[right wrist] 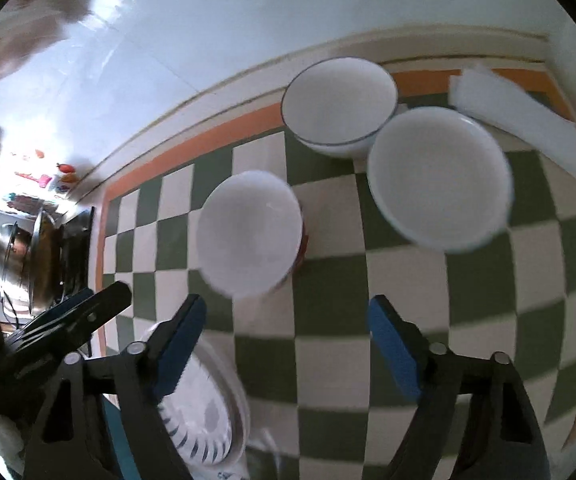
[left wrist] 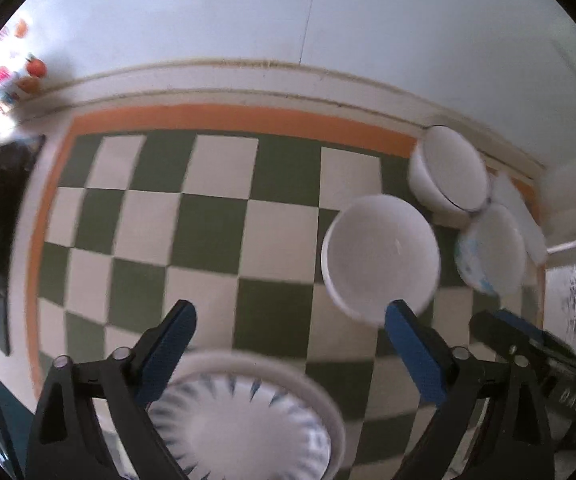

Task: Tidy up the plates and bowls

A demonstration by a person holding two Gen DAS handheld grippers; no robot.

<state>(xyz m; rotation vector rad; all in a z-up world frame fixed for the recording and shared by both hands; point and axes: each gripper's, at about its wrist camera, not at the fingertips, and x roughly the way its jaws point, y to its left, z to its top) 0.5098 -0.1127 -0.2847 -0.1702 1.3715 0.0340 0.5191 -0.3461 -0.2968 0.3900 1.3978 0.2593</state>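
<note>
Left hand-held gripper [left wrist: 290,322] and right hand-held gripper [right wrist: 288,316] are hovering released, empty, risking clipping the plain white bowl [left wrist: 380,256] off the checkered bench [left wrist: 215,216].

Each handheld gripper, the left gripper [left wrist: 290,318] and the right gripper [right wrist: 288,314], has 2 long black plastic fingers [left wrist: 428,344] lined on their inner faces with textured blue pads [right wrist: 394,350]. Round silver pivot pins [left wrist: 119,353] sit at the finger joints. Triangular cut-outs pierce the black arms toward 7 and 5 o'clock.
</note>
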